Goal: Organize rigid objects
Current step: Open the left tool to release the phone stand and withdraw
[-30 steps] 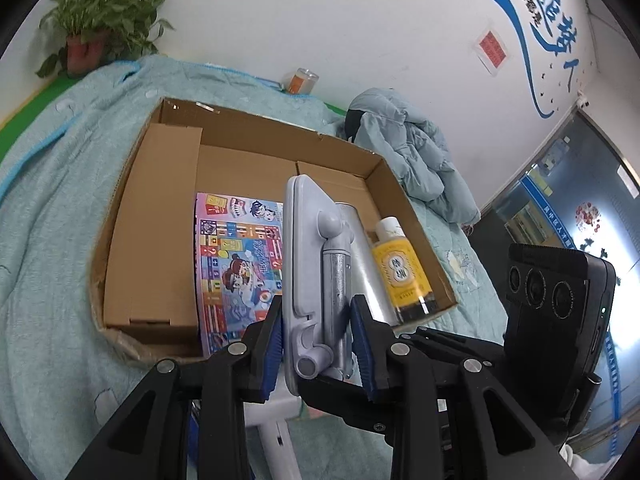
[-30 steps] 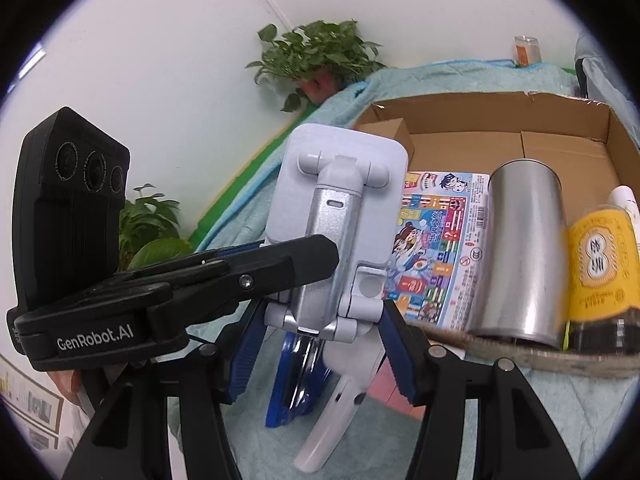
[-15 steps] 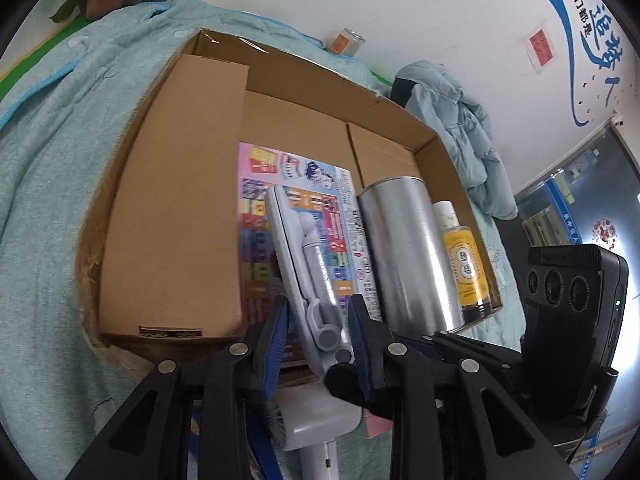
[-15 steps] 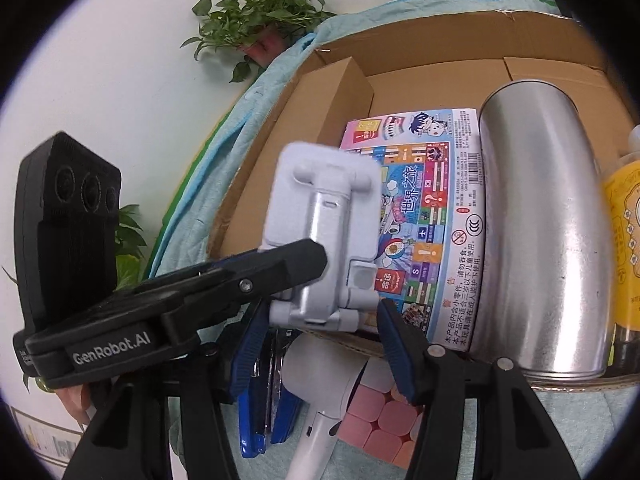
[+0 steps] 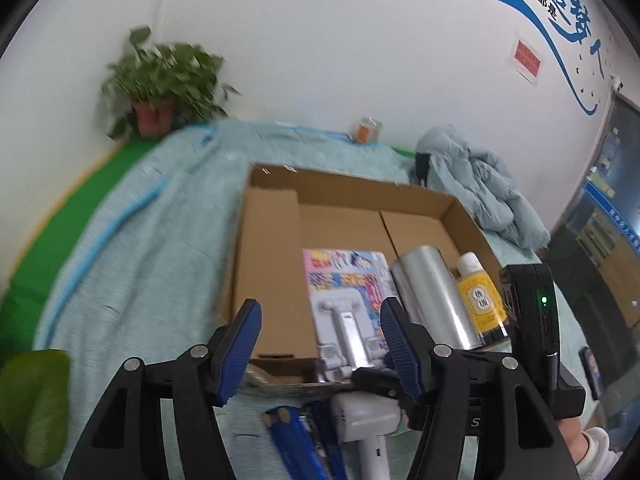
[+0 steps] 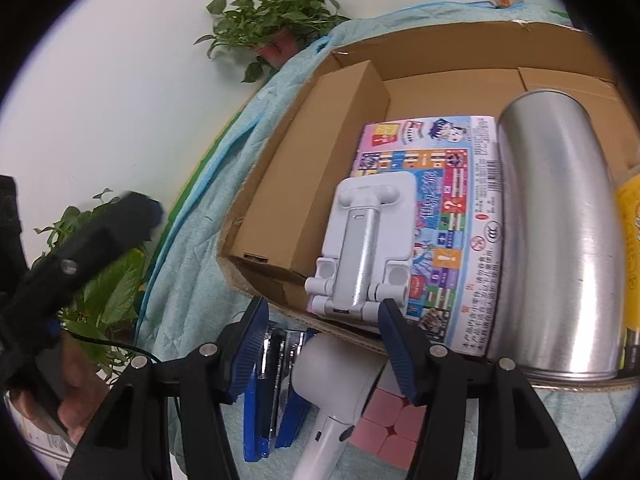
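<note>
Nearest the cameras, on the pale teal quilted cloth: a white handheld fan, a blue-and-chrome stapler just to its left, and a pink block of joined cubes to its right, all lying close below the near wall of the box.

Left gripper: black frame, blue ribbed pads. Its jaws had just been opening; they stood apart with nothing pressed between them, the pads clear of the stand that showed in the gap beyond.

Right gripper: same build. Its jaws stood apart on either side of the foot of the white-and-silver folding phone stand; whether the pads actually touched the stand could not be told.

The phone stand lay flat inside the shallow brown cardboard box, at its near edge, resting on the colourful printed game box.

Further contents of the cardboard box, left to right: a long plain brown carton along the left wall; the game box; a brushed silver metal cylinder lying on its side just beside it; a yellow-labelled bottle with a white cap against the right wall.

Beyond the box: a crumpled pale blue padded jacket, a small orange-labelled jar by the white wall, a potted green plant.
</note>
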### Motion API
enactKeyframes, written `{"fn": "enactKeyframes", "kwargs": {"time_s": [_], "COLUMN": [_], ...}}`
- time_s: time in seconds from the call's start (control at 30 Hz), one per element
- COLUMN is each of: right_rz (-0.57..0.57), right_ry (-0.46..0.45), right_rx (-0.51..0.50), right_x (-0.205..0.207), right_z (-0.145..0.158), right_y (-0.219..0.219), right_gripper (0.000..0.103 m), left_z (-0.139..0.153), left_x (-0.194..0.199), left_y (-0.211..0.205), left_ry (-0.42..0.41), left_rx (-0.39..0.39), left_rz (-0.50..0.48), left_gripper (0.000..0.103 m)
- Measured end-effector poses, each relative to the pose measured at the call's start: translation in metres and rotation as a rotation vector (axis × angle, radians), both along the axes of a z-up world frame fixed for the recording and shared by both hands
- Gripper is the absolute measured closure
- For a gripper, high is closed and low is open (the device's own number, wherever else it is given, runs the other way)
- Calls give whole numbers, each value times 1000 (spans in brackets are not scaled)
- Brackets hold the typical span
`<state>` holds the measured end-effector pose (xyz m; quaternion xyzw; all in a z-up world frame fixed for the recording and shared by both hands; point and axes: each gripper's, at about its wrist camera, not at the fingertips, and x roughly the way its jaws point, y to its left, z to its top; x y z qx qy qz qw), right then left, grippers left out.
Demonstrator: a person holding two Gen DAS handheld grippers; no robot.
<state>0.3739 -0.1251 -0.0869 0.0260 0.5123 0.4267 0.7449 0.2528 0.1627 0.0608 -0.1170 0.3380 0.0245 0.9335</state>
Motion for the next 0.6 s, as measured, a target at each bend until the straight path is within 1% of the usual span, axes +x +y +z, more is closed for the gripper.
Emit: {"fn": "enactKeyframes", "kwargs": {"time_s": [0.07,0.13,0.2,0.23,0.27,0.3,0.33,0.37,0.5,0.53,0.57,0.6], "right_rz": [-5,-16,-31,-37,-40,-41,-44,-51,-40,-34,-34,-41], "right_ry": [-88,-109,-131,-134,-126,-113,-102,-108,-102,-98,-100,-128], "right_rx": [-15,-27,-79,-114,-139,-162,-177,-168,-158,-147,-122,-103], "right_x": [-6,-5,-1,2,6,8,9,8,3,2,0,-4], "right_z": [10,13,10,4,-2,-8,-12,-12,-13,-12,-8,-2], "right_y": [-1,-2,1,5,10,15,18,19,18,16,10,3], "right_gripper": [46,46,46,46,50,58,60,60,60,59,59,57], "left_z": [14,26,35,37,40,42,45,47,59,63,69,74], "left_x": [-14,-30,-43,-49,-55,-61,-65,-69,-82,-86,-93,-99], "left_y": [1,3,2,1,0,-1,-3,-5,-14,-17,-21,-24], "left_ry": [-26,-42,-59,-64,-69,-76,-81,-85,-100,-105,-117,-133], "left_rx": [46,98,139,149,154,161,174,192,257,273,298,318], "left_rz": [38,82,123,134,137,140,148,159,196,202,214,224], "left_gripper": [43,37,36,36,36,36,36,34,32,25,15,8]}}
